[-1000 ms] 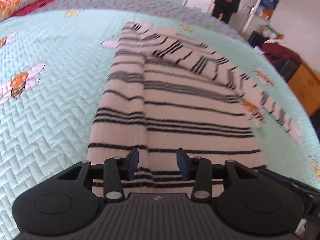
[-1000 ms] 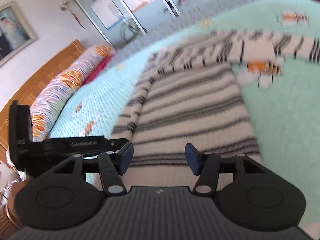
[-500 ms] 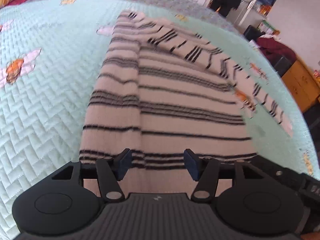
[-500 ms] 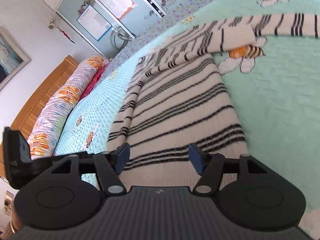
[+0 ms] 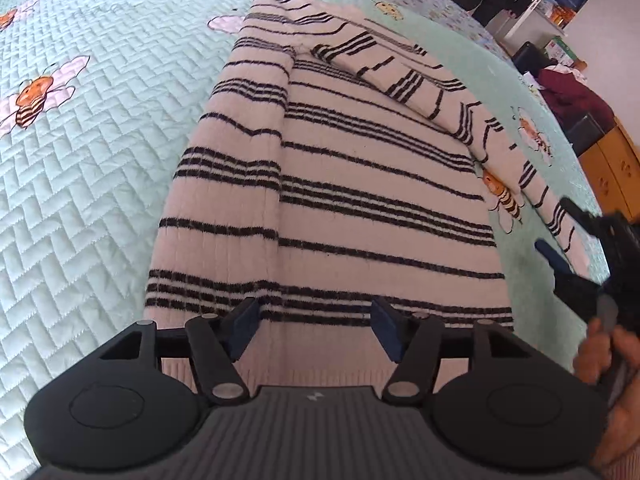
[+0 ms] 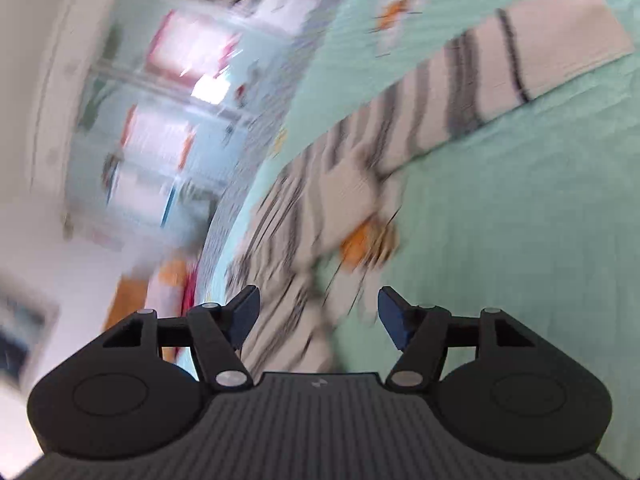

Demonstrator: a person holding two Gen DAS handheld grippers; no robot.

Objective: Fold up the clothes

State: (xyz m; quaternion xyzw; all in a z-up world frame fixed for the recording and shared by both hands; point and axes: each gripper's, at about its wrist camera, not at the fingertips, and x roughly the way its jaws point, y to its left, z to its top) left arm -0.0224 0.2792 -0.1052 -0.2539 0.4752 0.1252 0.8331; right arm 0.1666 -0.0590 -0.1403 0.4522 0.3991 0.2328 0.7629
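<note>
- The quilt (image 5: 80, 168) on the bed was pale green, stitched in a herringbone pattern and printed with bees; it filled the left of the left wrist view.
- The sweater (image 5: 360, 208), white with black stripes, lay flat on the quilt in the centre of that view, with its hem nearest your left gripper.
- The left edge of the sweater was folded over onto the body, forming a long lengthwise crease.
- One sleeve (image 5: 400, 76) lay diagonally across the upper body of the sweater and ran off its right edge onto the quilt.
- Your left gripper (image 5: 316, 330) was positioned just above the hem; its fingers stood apart and held nothing.
- At the right edge of the left wrist view, your right hand (image 5: 612, 364) gripped the dark body of the other tool.
- A cabinet (image 5: 612, 176) and a pile of dark red cloth (image 5: 572, 96) stood beyond the bed at far right.
- The right wrist view was heavily blurred by motion.
- In that view, your right gripper (image 6: 318, 316) had its fingers apart with nothing between them.
- The striped sleeve (image 6: 520, 64) stretched toward the upper right across the quilt there.
</note>
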